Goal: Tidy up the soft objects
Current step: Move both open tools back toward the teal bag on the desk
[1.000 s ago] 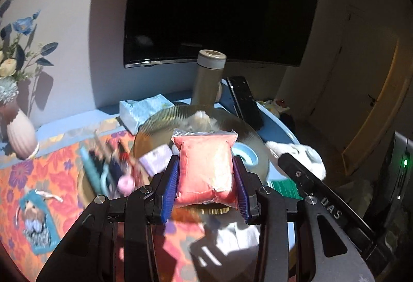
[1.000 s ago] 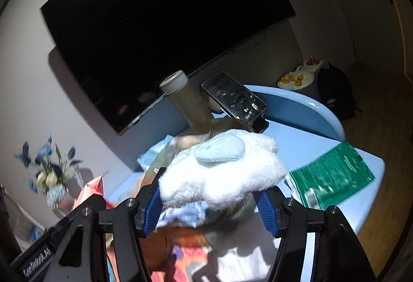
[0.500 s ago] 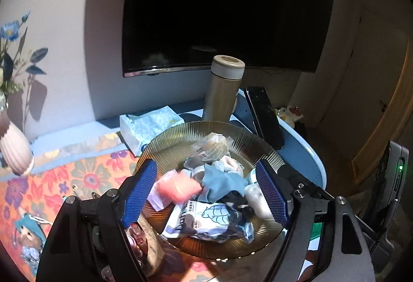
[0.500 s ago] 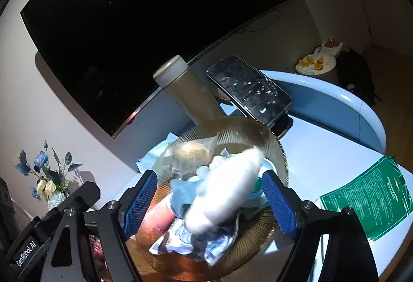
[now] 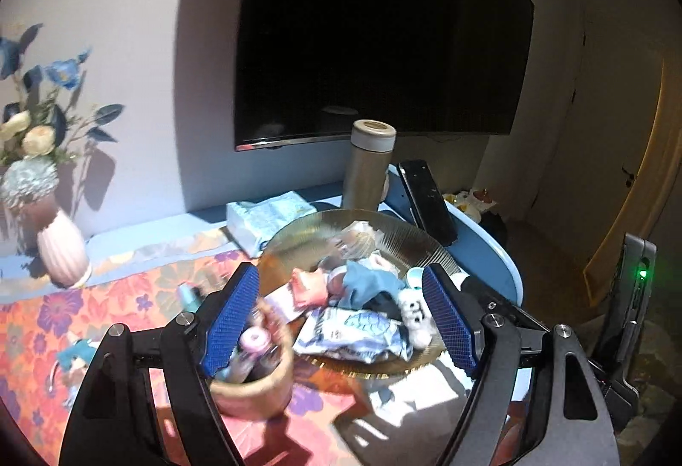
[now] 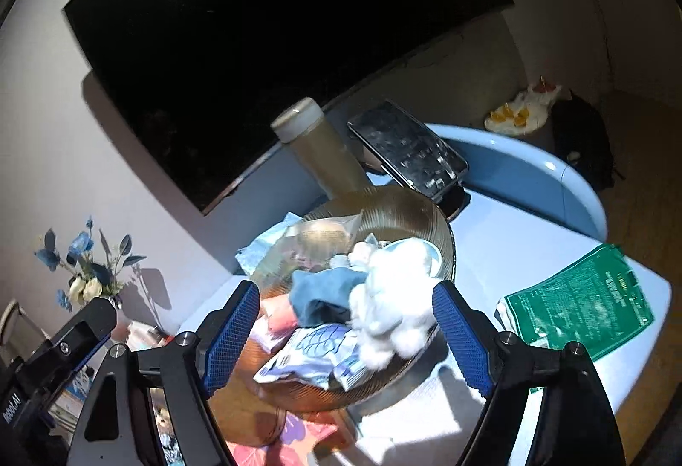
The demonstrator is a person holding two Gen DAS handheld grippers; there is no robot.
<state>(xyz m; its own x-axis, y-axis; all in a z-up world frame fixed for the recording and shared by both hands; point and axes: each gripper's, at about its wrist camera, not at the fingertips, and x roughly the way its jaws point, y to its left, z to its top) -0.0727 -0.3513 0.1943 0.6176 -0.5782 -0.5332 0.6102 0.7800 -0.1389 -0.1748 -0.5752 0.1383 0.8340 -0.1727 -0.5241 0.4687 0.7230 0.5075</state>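
Left claw (image 5: 339, 316) stood released, nothing between its blue pads; a second earlier it was clenched on the pink packet (image 5: 309, 289), which now lay in the ribbed dish (image 5: 396, 229) at its left edge. Right claw (image 6: 345, 331) was likewise released and empty; the white fluffy toy (image 6: 394, 295) it had been pinching now rested on the dish's right side, draped over the pile and rim. Both drops landed inside, so two more soft items were sorted (judging by the heap, the dish is the collection point). Blue cloth (image 6: 324, 293) and a printed wipes pack (image 5: 354, 331) were already under them.

View differences:
- Left wrist view showed a wooden cup (image 5: 251, 374) of small items just beside the dish on the floral mat, plus a tissue pack (image 5: 266, 216) behind the dish and a ribbed vase (image 5: 62, 248) far left. The tissue pack looked like a possible next soft item.
- Right wrist view showed a green leaflet (image 6: 579, 299) on the bench (image 6: 503, 235) right of the dish, unseen from the left.
- Both showed the flask (image 5: 368, 163) and phone (image 6: 407, 148) standing behind the dish.
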